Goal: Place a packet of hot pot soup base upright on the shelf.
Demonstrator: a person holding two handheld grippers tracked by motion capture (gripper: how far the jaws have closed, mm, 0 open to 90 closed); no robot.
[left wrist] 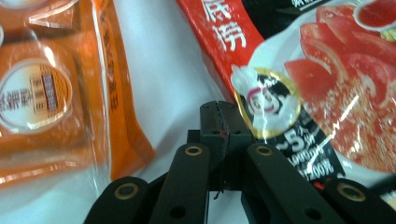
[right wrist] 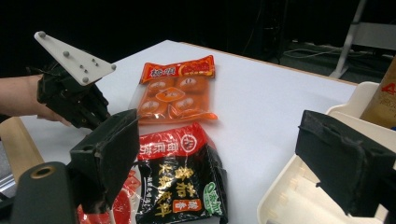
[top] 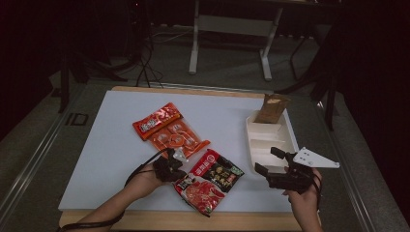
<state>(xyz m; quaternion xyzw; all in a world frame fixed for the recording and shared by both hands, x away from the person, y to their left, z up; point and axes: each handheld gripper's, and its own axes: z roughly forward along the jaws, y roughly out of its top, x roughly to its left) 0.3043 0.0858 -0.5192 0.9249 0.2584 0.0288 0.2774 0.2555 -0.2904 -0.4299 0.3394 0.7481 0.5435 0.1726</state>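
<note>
My left gripper has its jaws shut tight together, low over the white table. Its tips sit at the left edge of a red tomato soup-base packet, with nothing seen between them. From above, the left gripper lies between that red packet and an orange snack packet. A red-and-black packet partly overlaps the red one. My right gripper hovers at the near end of a white tray. Its jaws are wide open and hold nothing.
A brown packet stands in the far compartment of the tray. The white board has bare room at the left and far side. A wooden edge runs along the near side. Beyond the table stand the legs of a frame on the floor.
</note>
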